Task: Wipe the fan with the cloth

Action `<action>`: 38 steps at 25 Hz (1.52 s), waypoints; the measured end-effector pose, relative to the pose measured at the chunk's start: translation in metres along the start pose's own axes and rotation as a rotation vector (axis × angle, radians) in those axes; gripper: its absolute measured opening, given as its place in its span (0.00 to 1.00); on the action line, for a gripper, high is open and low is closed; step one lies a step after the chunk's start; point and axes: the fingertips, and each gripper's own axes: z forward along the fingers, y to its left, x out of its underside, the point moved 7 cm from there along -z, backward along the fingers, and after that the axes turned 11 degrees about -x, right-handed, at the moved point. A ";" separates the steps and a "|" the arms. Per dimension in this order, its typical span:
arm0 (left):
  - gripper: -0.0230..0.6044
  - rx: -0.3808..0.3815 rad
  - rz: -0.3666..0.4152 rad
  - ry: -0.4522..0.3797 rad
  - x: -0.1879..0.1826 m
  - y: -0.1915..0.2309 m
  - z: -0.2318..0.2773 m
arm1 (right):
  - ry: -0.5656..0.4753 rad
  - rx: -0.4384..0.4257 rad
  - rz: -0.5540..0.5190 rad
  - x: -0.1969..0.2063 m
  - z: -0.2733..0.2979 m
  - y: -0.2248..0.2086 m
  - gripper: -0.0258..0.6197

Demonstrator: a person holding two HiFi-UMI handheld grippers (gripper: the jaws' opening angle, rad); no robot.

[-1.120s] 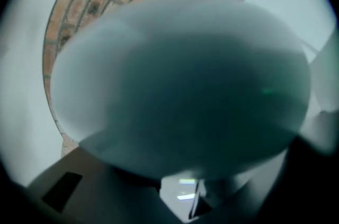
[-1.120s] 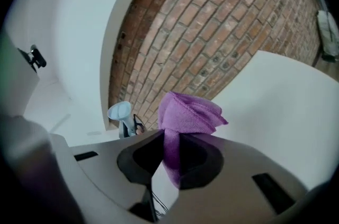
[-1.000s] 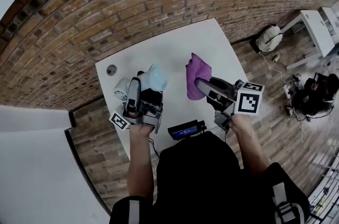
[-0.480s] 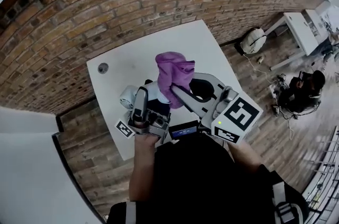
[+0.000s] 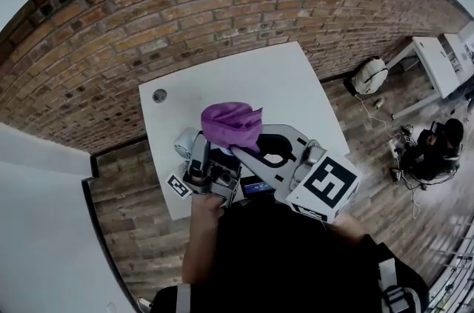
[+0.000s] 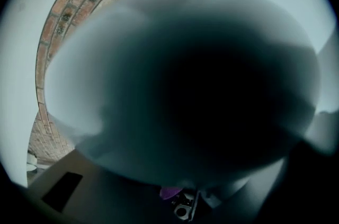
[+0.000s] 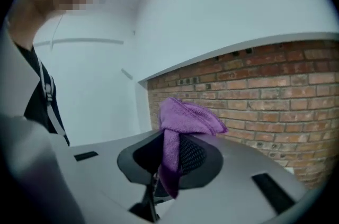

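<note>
A purple cloth (image 5: 231, 125) is pinched in my right gripper (image 5: 238, 149), which is shut on it; in the right gripper view the cloth (image 7: 185, 117) stands bunched above the jaws of the right gripper (image 7: 168, 164) and hangs down between them. The cloth lies over the top of the pale blue and white fan (image 5: 185, 142), hiding most of it. My left gripper (image 5: 209, 153) holds the fan up from below. In the left gripper view the fan (image 6: 180, 85) fills the picture as a blurred pale mass, and the jaws are hidden.
The white table (image 5: 281, 82) stands against a brick wall (image 5: 222, 1). A small round grey thing (image 5: 159, 95) lies near its far left corner. A dark device with a blue screen (image 5: 255, 187) sits at the near edge. A person (image 5: 437, 149) sits far right.
The right gripper has rolled and carried the cloth up and to the left, from beside the fan to over its top. The left gripper with the fan has shifted a little nearer.
</note>
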 end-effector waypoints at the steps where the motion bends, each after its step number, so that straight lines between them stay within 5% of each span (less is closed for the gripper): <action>1: 0.29 -0.003 0.005 0.001 0.004 -0.001 0.000 | 0.019 0.029 -0.041 0.002 -0.002 0.002 0.13; 7: 0.29 0.001 0.038 0.009 0.050 -0.005 0.005 | 0.008 0.198 0.025 0.033 -0.062 -0.037 0.13; 9: 0.29 -0.011 0.037 0.010 0.066 -0.002 0.005 | -0.054 0.153 0.097 0.040 -0.089 -0.039 0.13; 12: 0.29 -0.031 0.037 0.003 0.081 0.000 0.004 | -0.165 -0.033 0.166 0.035 -0.111 -0.017 0.13; 14: 0.29 -0.043 0.047 0.007 0.091 0.001 0.005 | -0.155 -0.119 0.137 0.032 -0.115 0.002 0.13; 16: 0.29 -0.065 0.064 0.029 0.104 0.003 0.007 | -0.095 -0.118 0.062 0.037 -0.115 0.016 0.13; 22: 0.29 -0.106 0.078 0.067 0.135 0.007 0.008 | -0.134 -0.043 0.014 0.048 -0.136 0.020 0.13; 28: 0.29 -0.102 0.100 0.060 0.153 0.007 0.010 | -0.202 0.124 0.055 0.060 -0.169 -0.017 0.13; 31: 0.29 -0.097 0.090 0.058 0.158 0.009 0.015 | -0.225 0.063 -0.011 0.058 -0.188 -0.008 0.13; 34: 0.29 -0.096 0.079 0.062 0.165 0.013 0.021 | -0.119 -0.002 -0.142 0.062 -0.190 0.021 0.13; 38: 0.29 -0.088 0.072 0.106 0.183 0.019 0.028 | -0.174 0.033 -0.211 0.060 -0.190 0.028 0.13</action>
